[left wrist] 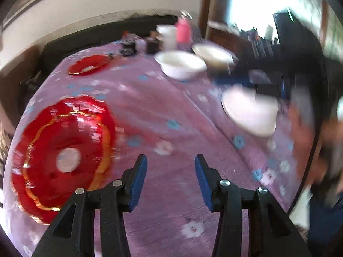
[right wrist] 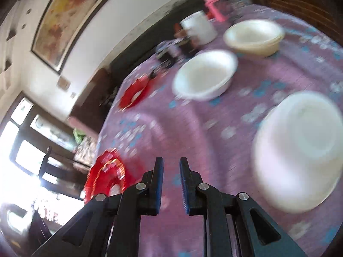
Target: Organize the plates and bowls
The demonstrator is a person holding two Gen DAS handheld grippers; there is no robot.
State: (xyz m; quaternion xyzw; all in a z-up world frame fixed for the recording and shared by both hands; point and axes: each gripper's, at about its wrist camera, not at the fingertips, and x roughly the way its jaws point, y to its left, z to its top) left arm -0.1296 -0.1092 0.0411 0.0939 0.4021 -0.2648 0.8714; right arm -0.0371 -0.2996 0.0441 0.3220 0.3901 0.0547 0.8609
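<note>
On the purple flowered tablecloth [left wrist: 171, 111], as seen by the left wrist camera, a large red plate [left wrist: 62, 156] lies flat at the near left, just beside the left gripper [left wrist: 170, 162]. The blue-padded jaws of that gripper are spread wide, nothing is held between them, and bare cloth is seen in the gap. A smaller red plate [left wrist: 88, 65] is set further back on the left. Two white bowls are seen at the far middle, the nearer one [left wrist: 180, 64] just beside a cream one [left wrist: 212, 55]. A third white bowl [left wrist: 250, 113] is noted at the right, blurred. A pink bottle [left wrist: 183, 31] and a white cup [left wrist: 167, 35] stand at the far edge.

From the right wrist camera, the right gripper [right wrist: 171, 167] is held over the cloth [right wrist: 193, 128] with its jaws parted by a narrow gap and gripping nothing. A blurred white bowl [right wrist: 300, 150] is seen at the near right, well apart from the pads. The white bowl [right wrist: 204, 75] and cream bowl [right wrist: 255, 36] lie beyond. The large red plate [right wrist: 107, 175] is partly hidden at the left; the small one [right wrist: 135, 93] lies further back.
</note>
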